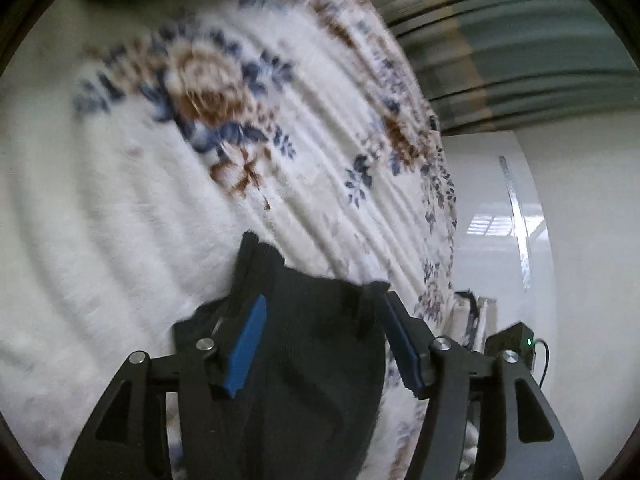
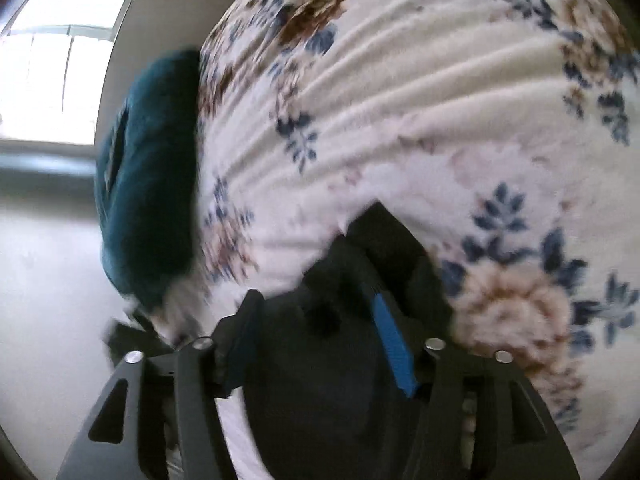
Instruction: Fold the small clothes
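A small dark knitted garment [image 1: 308, 344] lies between the fingers of my left gripper [image 1: 320, 304], over the white floral blanket [image 1: 132, 208]. The left jaws stand wide apart with the cloth bunched between the blue pads [image 1: 246, 348]. In the right wrist view the same dark garment [image 2: 320, 360] fills the gap of my right gripper [image 2: 316, 300]. Its jaws also stand apart, with one blue pad [image 2: 394, 344] against the cloth. Both views are blurred by motion.
The blanket [image 2: 420, 120] covers a bed. A teal cushion [image 2: 148, 176] sits at its edge. Green striped curtains [image 1: 516, 52] and a glossy white floor [image 1: 496, 216] lie beyond the bed. A small black device [image 1: 512, 344] with a green light sits near the left gripper.
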`<state>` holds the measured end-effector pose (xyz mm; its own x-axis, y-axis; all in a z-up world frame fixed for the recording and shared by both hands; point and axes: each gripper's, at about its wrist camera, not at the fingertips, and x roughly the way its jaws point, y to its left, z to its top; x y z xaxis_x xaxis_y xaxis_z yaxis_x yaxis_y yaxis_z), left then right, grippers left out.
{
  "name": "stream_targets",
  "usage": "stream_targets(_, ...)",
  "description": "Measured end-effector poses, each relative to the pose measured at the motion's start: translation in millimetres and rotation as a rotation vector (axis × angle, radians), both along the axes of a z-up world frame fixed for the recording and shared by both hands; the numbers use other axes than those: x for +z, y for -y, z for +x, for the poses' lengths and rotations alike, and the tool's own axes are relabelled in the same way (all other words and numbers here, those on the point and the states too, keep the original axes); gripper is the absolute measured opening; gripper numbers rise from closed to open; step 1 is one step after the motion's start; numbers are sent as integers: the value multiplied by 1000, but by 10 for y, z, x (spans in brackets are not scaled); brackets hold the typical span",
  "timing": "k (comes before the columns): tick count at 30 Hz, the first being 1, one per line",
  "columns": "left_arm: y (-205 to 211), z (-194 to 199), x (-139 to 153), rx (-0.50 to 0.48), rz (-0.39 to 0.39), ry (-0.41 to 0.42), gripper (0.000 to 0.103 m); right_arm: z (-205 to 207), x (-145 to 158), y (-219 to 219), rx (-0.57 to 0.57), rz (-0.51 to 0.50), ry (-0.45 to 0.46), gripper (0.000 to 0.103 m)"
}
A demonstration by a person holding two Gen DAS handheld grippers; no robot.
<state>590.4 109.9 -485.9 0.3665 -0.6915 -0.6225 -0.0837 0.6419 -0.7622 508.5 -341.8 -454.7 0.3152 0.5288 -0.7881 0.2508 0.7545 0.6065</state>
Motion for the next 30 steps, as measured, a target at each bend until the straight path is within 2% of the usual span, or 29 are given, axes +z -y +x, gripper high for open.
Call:
stream_targets(1, -33, -173, 87, 0, 22, 23, 64, -92, -4, -4, 27, -24, -5, 72)
stream_targets(3, -102, -597, 183, 16, 36, 49, 77, -264, -35, 12, 73, -67, -23, 78)
stream_targets(5, -134, -1028, 154, 34, 21, 6, 78, -411, -109, 37, 119, -110, -38, 89)
stream_targets(8, -75, -1776, 9, 88, -12, -85, 82, -475, -335, 79, 156, -83, -89, 93)
stream_targets(11, 93, -2290, -226, 175, -110, -203, 82, -339, -537, 82, 206, -46, -117, 100)
stream_targets(12, 199, -2434, -358, 203, -181, -238, 82, -269, -575, 66, 231, -42, -112, 100)
stream_targets(15, 446, -2523, -684, 238, -242, -305, 82, -19, -725, -36, 315, -33, -105, 100)
stream_targets(18, 513, -2372, -882, 305, -260, -267, 82, 169, -970, -181, 388, 14, -145, 100)
stream_targets(19, 499, -2276, -952, 339, -238, -273, 82, 210, -1045, -227, 406, 38, -159, 100)
stream_targets(20, 460, -2200, -1008, 382, -253, -275, 82, 249, -1116, -275, 425, 58, -171, 102)
stream_targets(24, 337, -2027, -1110, 523, -309, -336, 84, 347, -1187, -356, 419, 105, -167, 102)
stream_targets(27, 355, -1996, -1032, 556, -264, -319, 83, 343, -1217, -394, 405, 154, -151, 95)
stream_targets(28, 359, -1997, -1000, 568, -252, -307, 83, 314, -1235, -426, 416, 143, -152, 85)
stream_targets(29, 351, -1992, -961, 579, -238, -294, 76, 290, -1254, -439, 420, 123, -158, 64)
stream_targets(30, 341, -1966, -900, 579, -212, -272, 52, 257, -1265, -434, 417, 97, -163, 55)
